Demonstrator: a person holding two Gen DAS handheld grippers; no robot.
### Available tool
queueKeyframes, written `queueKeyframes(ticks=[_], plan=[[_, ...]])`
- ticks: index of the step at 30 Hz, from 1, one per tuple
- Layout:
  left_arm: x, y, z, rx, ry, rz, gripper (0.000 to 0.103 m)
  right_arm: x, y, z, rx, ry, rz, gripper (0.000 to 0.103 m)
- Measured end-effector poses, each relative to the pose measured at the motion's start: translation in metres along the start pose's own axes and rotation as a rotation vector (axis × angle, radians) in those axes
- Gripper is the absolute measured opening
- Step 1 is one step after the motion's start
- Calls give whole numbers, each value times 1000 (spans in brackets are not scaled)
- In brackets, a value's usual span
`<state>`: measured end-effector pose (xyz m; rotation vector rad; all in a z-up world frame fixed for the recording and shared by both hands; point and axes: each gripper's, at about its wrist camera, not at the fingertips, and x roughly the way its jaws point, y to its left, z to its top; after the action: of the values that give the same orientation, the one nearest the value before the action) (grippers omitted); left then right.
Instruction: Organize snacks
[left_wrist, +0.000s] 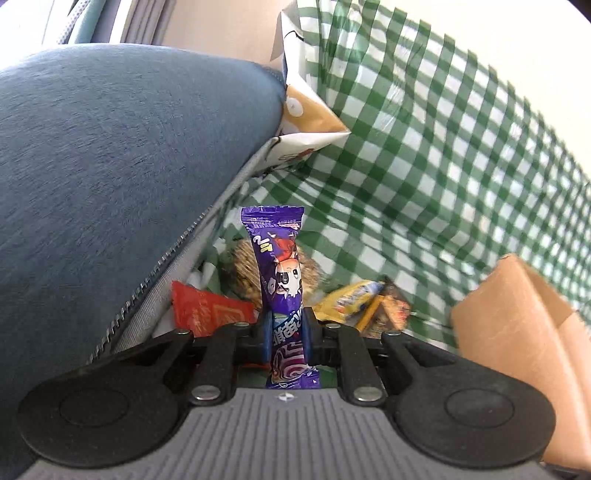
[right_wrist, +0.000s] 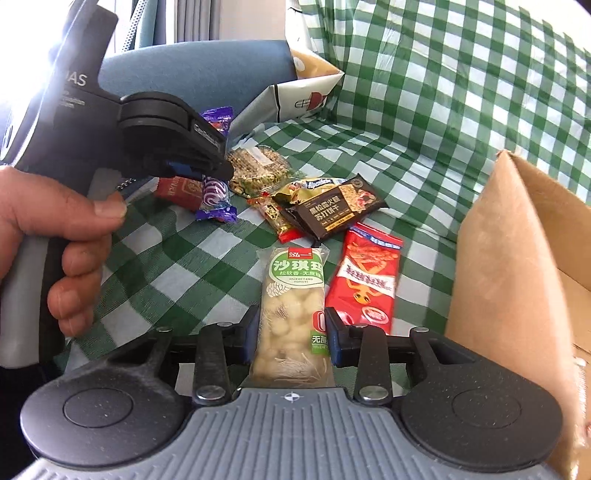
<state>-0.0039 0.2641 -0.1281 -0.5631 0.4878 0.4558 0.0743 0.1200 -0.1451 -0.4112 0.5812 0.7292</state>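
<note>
My left gripper (left_wrist: 287, 334) is shut on a purple candy wrapper (left_wrist: 280, 266) and holds it upright above the green checked cloth (left_wrist: 424, 177). It also shows in the right wrist view (right_wrist: 195, 171) with the purple wrapper (right_wrist: 214, 195) hanging from it. My right gripper (right_wrist: 291, 336) is shut on a pale sachima pack with a green label (right_wrist: 291, 314). A red snack pack (right_wrist: 365, 273), a dark cracker pack (right_wrist: 338, 208), a yellow pack (right_wrist: 306, 186), a grain bar (right_wrist: 255, 170) and a red packet (right_wrist: 177, 190) lie on the cloth.
A cardboard box (right_wrist: 517, 277) stands open at the right; it also shows in the left wrist view (left_wrist: 517, 325). A blue cushion (left_wrist: 110, 166) fills the left. A printed paper bag (right_wrist: 303, 92) leans at the back. The cloth runs up behind.
</note>
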Motion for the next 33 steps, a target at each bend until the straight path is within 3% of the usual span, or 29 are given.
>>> queueKeyframes(ticks=[8,15,24,33], plan=[[-33,-19,-21,-26,138,-188,16,-27,4,-26,-7,1,-3,38],[-62,-41,-54,-14,216,-241,16,-43,1,-59,21,10,1,38],[-76,-50,-89,-25,391,-126,17,-42,-9,-67,69,47,-7,38],[-69,-53,-98,28,401,-91,20,-35,-8,-68,70,67,-13,38]])
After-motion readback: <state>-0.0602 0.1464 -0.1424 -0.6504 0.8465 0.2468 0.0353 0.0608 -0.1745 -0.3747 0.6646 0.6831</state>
